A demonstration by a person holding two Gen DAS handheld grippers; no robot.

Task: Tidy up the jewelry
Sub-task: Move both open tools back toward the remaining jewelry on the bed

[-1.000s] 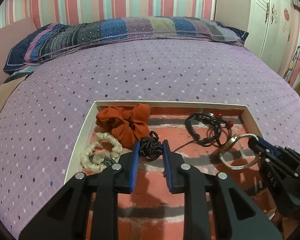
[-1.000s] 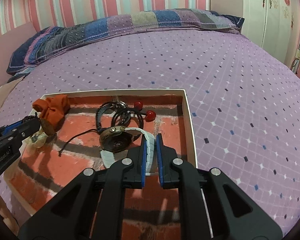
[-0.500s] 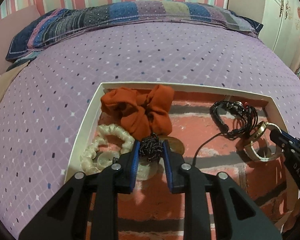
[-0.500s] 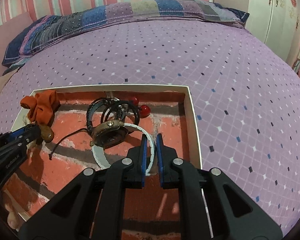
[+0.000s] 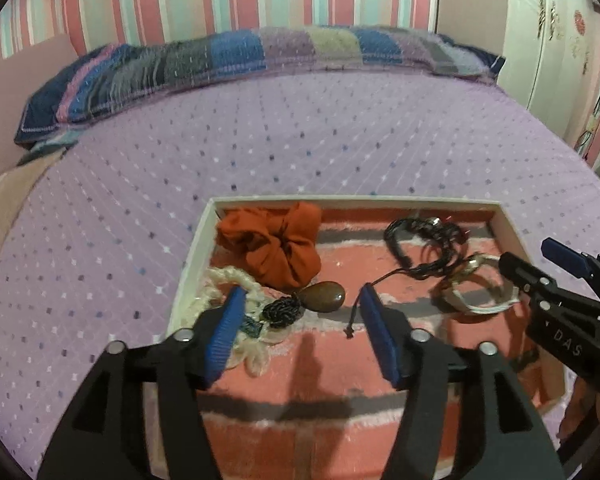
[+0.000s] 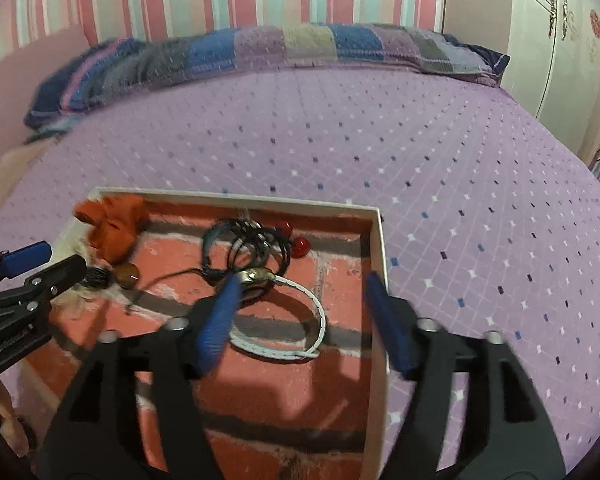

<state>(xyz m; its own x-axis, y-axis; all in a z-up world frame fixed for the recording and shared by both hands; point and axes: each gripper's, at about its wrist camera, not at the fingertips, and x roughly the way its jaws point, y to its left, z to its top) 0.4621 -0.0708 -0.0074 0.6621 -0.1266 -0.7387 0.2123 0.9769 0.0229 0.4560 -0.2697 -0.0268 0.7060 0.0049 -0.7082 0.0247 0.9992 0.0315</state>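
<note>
A white-rimmed box (image 5: 196, 256) with a brick-pattern floor lies on the bed. In it are an orange scrunchie (image 5: 276, 244), a cream scrunchie (image 5: 228, 284), a brown stone pendant (image 5: 324, 297) on a black knotted cord (image 5: 282, 310), black cord bracelets (image 5: 424, 240) and a watch with a white strap (image 6: 296, 320). My left gripper (image 5: 300, 332) is open and empty just above the pendant. My right gripper (image 6: 300, 320) is open and empty over the watch strap; it also shows in the left wrist view (image 5: 540, 264). Red beads (image 6: 300, 245) lie by the bracelets.
The purple dotted bedspread (image 5: 300, 140) surrounds the box. A striped patchwork pillow (image 5: 240, 60) lies at the bed's far end against a striped wall. A white wardrobe (image 6: 560, 40) stands at the right. The box's right wall (image 6: 380, 300) runs under my right finger.
Both grippers have opened. The left let go of the black knotted cord, and the pendant now lies in the box. The right let go of the white watch strap. Both pulled back and up.
</note>
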